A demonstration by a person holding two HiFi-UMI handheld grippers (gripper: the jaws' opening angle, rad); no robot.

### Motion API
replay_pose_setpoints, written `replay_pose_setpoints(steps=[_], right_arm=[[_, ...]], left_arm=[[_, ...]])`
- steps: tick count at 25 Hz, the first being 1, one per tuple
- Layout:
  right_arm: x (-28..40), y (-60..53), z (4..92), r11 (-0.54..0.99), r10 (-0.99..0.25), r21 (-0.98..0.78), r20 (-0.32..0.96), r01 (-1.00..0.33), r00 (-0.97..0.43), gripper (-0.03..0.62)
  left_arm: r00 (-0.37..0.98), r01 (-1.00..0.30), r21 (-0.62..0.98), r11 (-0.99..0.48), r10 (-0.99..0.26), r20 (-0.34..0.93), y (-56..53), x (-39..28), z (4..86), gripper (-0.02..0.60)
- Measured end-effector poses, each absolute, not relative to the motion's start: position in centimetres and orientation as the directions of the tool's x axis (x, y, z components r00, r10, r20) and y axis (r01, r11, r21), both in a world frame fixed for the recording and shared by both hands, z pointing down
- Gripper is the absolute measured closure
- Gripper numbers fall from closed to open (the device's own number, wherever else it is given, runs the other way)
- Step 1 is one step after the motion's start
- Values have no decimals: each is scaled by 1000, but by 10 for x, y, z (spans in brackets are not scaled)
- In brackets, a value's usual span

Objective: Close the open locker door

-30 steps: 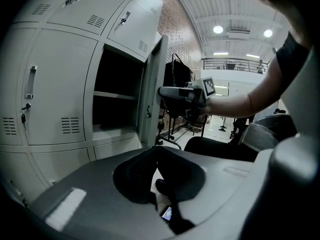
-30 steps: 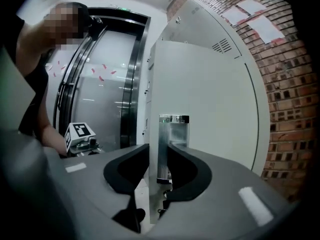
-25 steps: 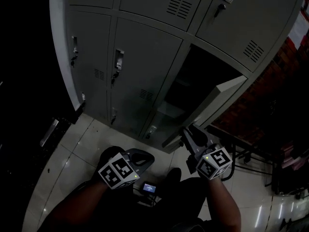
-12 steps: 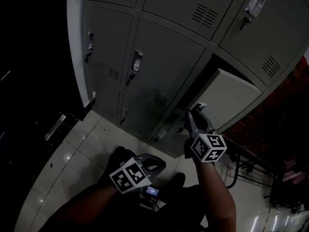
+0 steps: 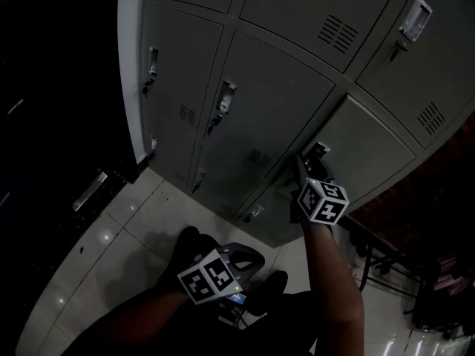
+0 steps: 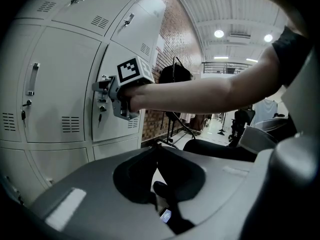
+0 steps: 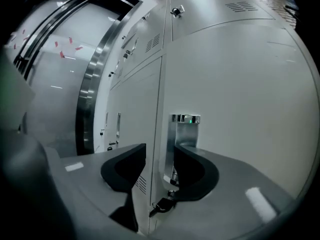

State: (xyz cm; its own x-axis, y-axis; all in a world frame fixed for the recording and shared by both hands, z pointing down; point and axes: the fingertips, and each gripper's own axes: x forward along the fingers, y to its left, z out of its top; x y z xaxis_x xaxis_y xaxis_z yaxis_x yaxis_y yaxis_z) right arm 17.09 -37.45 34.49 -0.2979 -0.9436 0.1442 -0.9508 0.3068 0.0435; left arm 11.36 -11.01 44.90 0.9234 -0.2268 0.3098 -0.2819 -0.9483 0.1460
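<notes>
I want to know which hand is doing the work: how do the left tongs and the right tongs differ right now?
The left tongs are held low above the pale tiled floor, jaws together and empty. The right tongs are raised against the grey metal locker door. Their jaws are apart and have just been opening, with the door's edge between them, unpressed. Both bear black-and-white marker cubes.

- locker door [image 7: 240, 84]: pale grey, plain surface
- latch plate [image 7: 186, 134]: bright silver, with a small green dot at the top
- right tool [image 7: 160, 166]: grey body, black pads [image 7: 125, 169]
- marker cube [image 5: 323, 202]: black squares on white
- left tool [image 6: 156, 151]: grey and black likewise
- floor [image 5: 141, 221]: pale glossy tiles, dark joints
- brick wall [image 6: 172, 39]: red-brown, brick pattern
</notes>
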Motion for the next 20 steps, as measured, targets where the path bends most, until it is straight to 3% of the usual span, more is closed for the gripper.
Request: replay_pose_setpoints(steps=[20], right_arm=[[178,-392,345,254,-963,81,117,-964,-244,399]], left_arm=[[929,-279,153,-948,-226,295,-110,111,447,569]])
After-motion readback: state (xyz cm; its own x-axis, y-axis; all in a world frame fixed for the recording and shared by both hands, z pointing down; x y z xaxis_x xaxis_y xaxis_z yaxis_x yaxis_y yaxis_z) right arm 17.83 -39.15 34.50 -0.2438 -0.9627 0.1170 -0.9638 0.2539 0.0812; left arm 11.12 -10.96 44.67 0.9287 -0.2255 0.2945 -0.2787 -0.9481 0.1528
